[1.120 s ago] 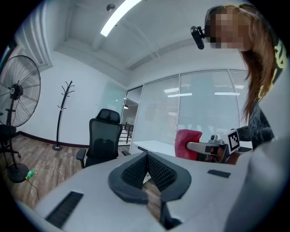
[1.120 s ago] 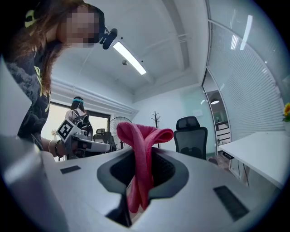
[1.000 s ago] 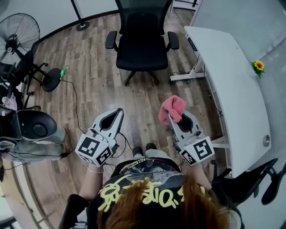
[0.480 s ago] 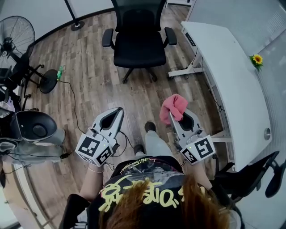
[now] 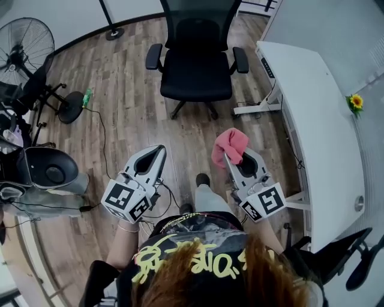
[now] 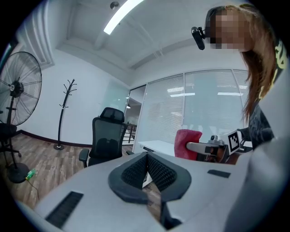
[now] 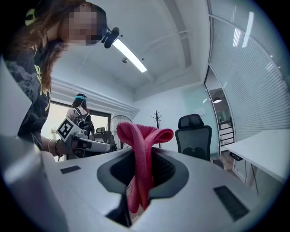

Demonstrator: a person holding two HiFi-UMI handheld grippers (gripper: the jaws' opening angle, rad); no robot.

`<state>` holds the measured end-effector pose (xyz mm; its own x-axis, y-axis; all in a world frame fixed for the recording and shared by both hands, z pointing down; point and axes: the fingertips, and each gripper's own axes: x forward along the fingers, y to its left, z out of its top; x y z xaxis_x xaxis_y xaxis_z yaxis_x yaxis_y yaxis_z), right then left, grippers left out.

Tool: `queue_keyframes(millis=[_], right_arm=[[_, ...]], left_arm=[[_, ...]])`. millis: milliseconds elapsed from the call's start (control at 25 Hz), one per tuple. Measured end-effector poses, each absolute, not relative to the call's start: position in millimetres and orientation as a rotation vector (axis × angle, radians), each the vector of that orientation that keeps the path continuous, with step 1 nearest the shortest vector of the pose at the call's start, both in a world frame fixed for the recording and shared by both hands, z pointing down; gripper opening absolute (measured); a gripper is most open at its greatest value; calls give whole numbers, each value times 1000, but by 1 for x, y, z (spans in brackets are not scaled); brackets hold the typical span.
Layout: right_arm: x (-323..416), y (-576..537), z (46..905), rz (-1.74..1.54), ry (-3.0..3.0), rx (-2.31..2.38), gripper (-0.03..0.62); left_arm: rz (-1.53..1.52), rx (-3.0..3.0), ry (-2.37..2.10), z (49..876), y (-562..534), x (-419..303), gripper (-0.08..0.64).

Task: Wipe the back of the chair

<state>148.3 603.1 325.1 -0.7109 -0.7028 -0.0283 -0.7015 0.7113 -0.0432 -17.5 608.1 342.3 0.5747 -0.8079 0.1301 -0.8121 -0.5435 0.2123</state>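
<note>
Chair [image 5: 195, 66] has drifted a bit right in the head view, standing on the floor [image 5: 126, 114] by the worktop [image 5: 312, 120] corner. Right gripper [image 5: 230, 159] fingers pinch the pink cloth [image 5: 231, 144], well short of it; left gripper [image 5: 159, 150] fingers clenched together, empty.

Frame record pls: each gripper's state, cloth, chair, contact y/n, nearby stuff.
left gripper: jaws together, nothing between them
right gripper: shut on pink cloth
chair: black office chair, seat side toward the person, ahead of both grippers
chair back: untouched, wiping not begun
contact: none between pink cloth and chair
nearby: white desk on the right, fan on the left
</note>
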Motion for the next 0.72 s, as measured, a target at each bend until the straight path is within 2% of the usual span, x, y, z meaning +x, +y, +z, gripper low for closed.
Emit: queue_keyframes(millis=[720], right_arm=[[194,464,319,-63,2898,-1057,72]], left_arm=[[14,2514,-1457,330,483,21,-11]])
